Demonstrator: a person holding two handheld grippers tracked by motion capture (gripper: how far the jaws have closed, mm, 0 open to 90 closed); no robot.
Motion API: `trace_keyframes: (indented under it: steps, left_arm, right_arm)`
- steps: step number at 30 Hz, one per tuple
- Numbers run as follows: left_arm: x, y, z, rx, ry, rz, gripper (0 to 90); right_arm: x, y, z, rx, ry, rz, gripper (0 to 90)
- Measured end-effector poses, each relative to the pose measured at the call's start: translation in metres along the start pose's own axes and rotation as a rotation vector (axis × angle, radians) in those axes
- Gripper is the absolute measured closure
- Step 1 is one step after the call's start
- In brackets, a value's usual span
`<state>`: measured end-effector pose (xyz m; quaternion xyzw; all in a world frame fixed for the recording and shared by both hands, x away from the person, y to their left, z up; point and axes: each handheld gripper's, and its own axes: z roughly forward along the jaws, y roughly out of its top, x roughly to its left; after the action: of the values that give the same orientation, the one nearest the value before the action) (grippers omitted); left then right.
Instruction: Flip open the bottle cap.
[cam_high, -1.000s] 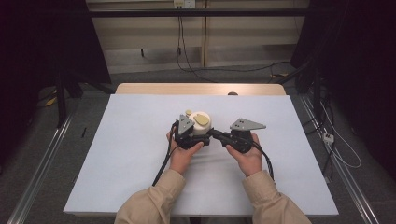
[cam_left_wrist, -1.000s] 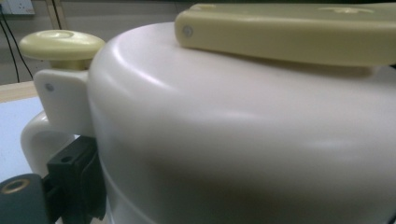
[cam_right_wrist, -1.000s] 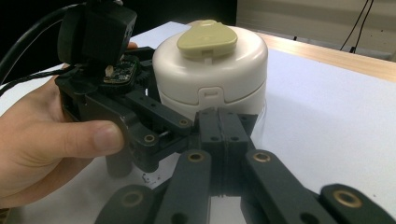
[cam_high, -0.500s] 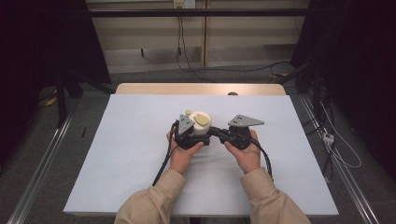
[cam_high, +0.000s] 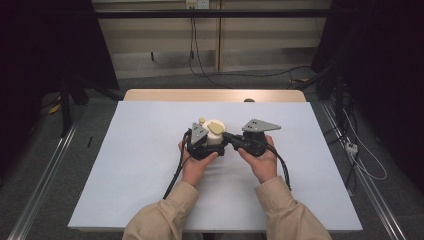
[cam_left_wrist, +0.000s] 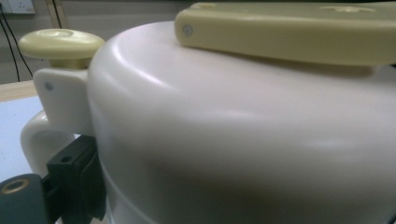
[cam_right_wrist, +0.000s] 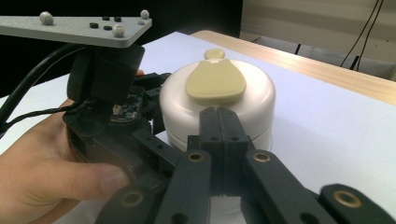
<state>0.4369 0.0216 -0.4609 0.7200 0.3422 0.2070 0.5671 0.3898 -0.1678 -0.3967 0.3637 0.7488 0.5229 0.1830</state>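
The round cream pot (cam_high: 214, 134) sat mid-desk (cam_high: 125, 165), clamped at its side by the left tongs (cam_high: 207, 145), while the right tongs (cam_right_wrist: 218, 123), pressed together, touched its rim; rigid, smooth plastic, likely light and slippery, best gripped by its side handle (cam_left_wrist: 35, 135).

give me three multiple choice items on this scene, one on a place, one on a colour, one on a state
1. Where does the round cream plastic container stand?
A. on the pale blue table cover
B. on the floor
C. on a shelf

2. What colour is the paddle-shaped lid tab?
A. red
B. pale yellow
C. black

3. How do the right gripper jaws stand?
A. wide open
B. shut together
C. clamped on a cable

Answers: 1 A, the high view shows it mid-cover. 2 B, the tab is yellowish against the cream. 3 B, the right gripper view shows the jaws meeting, empty.
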Motion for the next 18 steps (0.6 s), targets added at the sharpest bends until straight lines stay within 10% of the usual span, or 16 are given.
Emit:
trace_keyframes:
  steps: [18]
  left_arm:
    - [-0.0005, -0.0001, 0.0002, -0.001, 0.004, -0.003, 6.0]
  right_arm:
    - [-0.0003, 0.0046, 0.0003, -0.001, -0.007, 0.011, 90.0]
